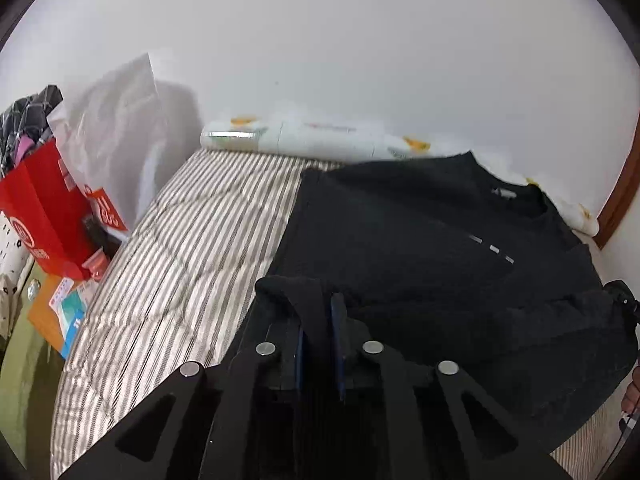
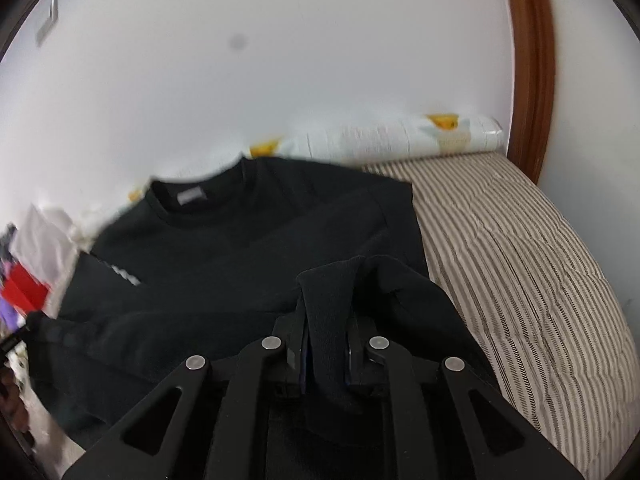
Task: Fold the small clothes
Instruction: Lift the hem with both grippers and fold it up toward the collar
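Note:
A black sweatshirt [image 1: 420, 240] lies flat on the striped bed cover, collar toward the wall. It also shows in the right wrist view [image 2: 240, 248], with a grey neck label. My left gripper [image 1: 320, 320] is shut on a bunched fold of the black fabric at the garment's near left edge. My right gripper [image 2: 326, 320] is shut on a bunched fold at the garment's near right edge. Both folds are lifted a little above the garment. The right gripper's black body [image 1: 622, 300] shows at the right edge of the left wrist view.
The striped bed cover [image 1: 180, 260] extends left of the garment and also right of it [image 2: 520, 260]. A rolled patterned quilt [image 1: 304, 140] lies along the white wall. A red box [image 1: 44, 216], a white plastic bag [image 1: 116, 128] and clutter stand left of the bed. A brown wooden frame [image 2: 532, 60] stands at the right.

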Available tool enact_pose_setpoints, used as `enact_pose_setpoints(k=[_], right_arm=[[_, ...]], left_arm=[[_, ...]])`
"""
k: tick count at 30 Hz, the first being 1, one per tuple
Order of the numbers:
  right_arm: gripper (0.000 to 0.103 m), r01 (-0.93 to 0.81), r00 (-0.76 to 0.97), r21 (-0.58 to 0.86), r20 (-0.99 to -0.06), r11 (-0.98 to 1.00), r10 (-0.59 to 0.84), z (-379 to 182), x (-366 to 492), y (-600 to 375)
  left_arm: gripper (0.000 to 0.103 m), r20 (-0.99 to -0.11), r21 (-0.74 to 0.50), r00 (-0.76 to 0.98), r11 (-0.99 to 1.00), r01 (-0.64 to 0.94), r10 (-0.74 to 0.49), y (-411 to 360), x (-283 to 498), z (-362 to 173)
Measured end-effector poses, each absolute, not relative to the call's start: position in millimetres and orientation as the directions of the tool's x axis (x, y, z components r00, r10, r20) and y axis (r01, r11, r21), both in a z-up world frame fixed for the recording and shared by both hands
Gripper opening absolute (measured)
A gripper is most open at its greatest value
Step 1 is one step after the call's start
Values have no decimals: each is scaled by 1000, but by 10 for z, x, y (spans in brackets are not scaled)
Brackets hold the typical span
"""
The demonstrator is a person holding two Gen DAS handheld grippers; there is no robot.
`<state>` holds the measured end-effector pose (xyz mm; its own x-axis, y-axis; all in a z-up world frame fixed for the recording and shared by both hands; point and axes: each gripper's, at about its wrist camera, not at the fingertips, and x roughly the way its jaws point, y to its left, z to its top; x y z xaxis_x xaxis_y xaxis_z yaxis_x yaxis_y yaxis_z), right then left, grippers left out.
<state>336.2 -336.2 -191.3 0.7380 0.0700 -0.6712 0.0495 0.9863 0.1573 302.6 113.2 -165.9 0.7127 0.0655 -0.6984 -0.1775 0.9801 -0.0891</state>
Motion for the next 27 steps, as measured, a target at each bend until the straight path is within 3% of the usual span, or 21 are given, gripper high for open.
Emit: enact_pose_setpoints(k=[2,3,5,8,15,17,19,27], right_arm=[[19,25,726,122,-684,992,65,-1910,3325,-3360],[29,12,726,104,-685,994,64,-1886,3280,-3360],[43,-21,733,79,-676,997,69,-1802,3128,-3382],[49,-58,747,61,-660,996,84,-1679,2824,-3476],[53,-28,742,56,-668,998,58,-1580,2111,-3765],[53,4,722,84,-690,996,55,-1621,1974,-3805],[53,51,712,103,-701,993,36,-1669,1806,-3811],[54,215,696,140,-717,967,-50,-1775,1107,-3547]], left_arm=[[20,-704,-82,707,980,-183,73,1122,2976,-1653],[22,-706,-85,704,979,-185,72,1120,2951,-1647],[36,-716,-111,695,973,-200,61,1128,2839,-1631],[50,-714,-148,699,965,-217,47,1128,2613,-1607],[57,-726,-221,688,948,-228,-4,1136,2110,-1617],[64,-722,-217,692,955,-203,-17,1139,1988,-1622],[66,-723,-211,690,961,-181,-29,1154,1918,-1640],[70,-720,-299,663,954,-28,-207,1316,1885,-1716]])
